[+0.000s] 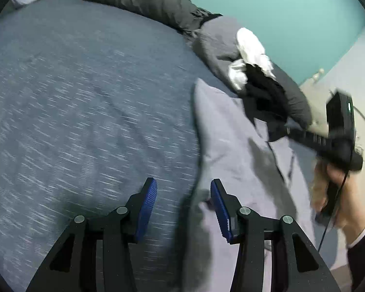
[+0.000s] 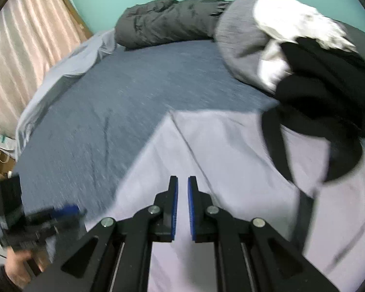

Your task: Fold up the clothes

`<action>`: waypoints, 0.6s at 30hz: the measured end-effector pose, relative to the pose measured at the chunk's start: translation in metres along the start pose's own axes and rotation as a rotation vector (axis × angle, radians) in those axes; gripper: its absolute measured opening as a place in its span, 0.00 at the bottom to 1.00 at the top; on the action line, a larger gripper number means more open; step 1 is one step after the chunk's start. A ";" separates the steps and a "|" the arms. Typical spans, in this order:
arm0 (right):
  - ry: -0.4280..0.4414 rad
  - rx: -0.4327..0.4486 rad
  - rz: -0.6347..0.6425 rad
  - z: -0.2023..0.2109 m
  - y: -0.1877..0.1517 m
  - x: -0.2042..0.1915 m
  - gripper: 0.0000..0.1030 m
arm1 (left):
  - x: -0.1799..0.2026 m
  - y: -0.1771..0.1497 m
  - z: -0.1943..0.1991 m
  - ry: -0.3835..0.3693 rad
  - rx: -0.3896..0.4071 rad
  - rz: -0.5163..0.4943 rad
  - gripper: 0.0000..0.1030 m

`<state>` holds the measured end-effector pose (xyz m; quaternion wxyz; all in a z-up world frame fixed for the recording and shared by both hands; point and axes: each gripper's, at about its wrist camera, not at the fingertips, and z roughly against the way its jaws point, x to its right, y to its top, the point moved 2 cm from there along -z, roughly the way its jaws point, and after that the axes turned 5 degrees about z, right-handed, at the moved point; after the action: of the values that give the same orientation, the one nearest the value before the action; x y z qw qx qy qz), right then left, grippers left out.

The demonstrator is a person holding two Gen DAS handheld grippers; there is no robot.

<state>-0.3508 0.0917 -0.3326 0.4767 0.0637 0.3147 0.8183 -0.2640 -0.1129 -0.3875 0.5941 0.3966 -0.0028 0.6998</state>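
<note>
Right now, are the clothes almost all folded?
Not nearly. No finished folded stack shows. One pale lilac garment lies spread on the blue bed; the left tool is open at its edge, the right tool nearly closed above it. The heap of grey, white and black clothes waits.

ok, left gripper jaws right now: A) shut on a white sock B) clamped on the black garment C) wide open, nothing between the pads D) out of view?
C: in the left wrist view the left gripper has its blue pads spread wide apart over the edge of the light lavender garment, gripping nothing.
</note>
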 end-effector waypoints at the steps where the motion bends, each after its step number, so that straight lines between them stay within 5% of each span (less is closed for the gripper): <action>1: -0.012 -0.005 -0.011 0.006 -0.008 0.007 0.07 | 0.004 -0.002 0.000 0.000 -0.003 -0.009 0.49; 9: -0.054 -0.007 -0.166 0.067 -0.082 0.058 0.07 | 0.003 -0.014 -0.028 0.013 -0.073 -0.002 0.46; 14: -0.062 -0.009 -0.221 0.084 -0.115 0.076 0.07 | -0.001 -0.014 -0.028 0.020 -0.068 0.001 0.13; 18: -0.084 -0.030 -0.264 0.089 -0.139 0.087 0.07 | -0.004 -0.016 -0.026 0.041 -0.062 -0.012 0.11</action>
<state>-0.2587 0.2519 -0.3589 0.5940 0.0488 0.2879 0.7496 -0.2654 -0.0987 -0.4150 0.6103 0.3635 -0.0101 0.7037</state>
